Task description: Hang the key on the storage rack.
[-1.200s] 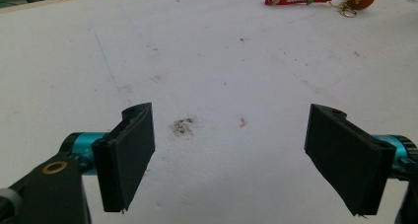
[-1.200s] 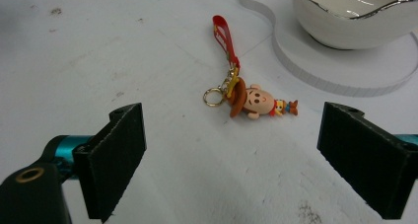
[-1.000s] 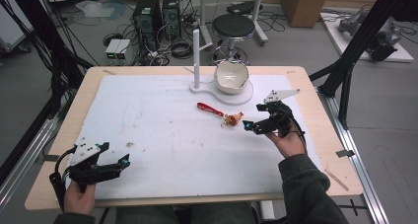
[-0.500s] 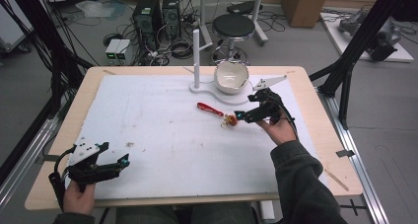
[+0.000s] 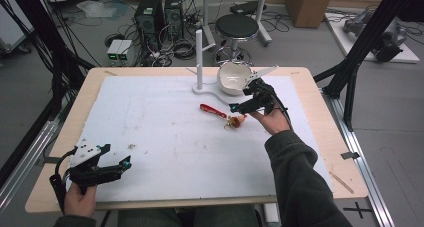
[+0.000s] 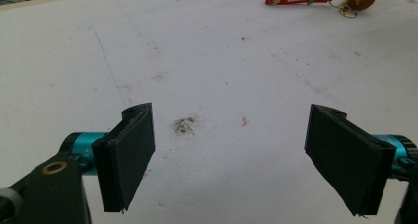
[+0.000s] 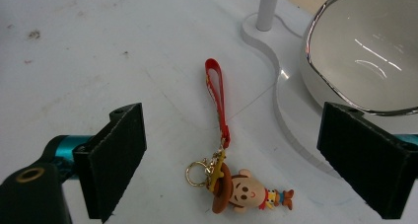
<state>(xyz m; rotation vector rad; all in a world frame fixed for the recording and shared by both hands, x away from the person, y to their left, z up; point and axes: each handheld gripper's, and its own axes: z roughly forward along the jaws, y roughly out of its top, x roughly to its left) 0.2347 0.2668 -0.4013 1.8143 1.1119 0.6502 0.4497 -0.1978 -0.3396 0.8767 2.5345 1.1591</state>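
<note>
Right gripper (image 5: 239,106), held by the person's right hand, hovers over the far right part of the white table mat (image 5: 150,132) with its jaws spread wide and nothing between them. The keychain (image 7: 231,155) lies flat on the mat in the gap framed by those jaws: a small cowboy figure (image 7: 246,192) with a brown hat, joined by a gold ring (image 7: 197,173) to a red strap (image 7: 218,98) that runs away toward the white stand base (image 7: 291,100). Whether the jaw tips touch the mat cannot be told from these views. A white bowl (image 7: 367,46) sits on the stand base, just beside the right jaw, next to the upright white post (image 5: 199,57). Left gripper (image 5: 114,156) rests at the near left corner of the mat, jaws likewise wide apart and empty, well apart from the keychain.
</note>
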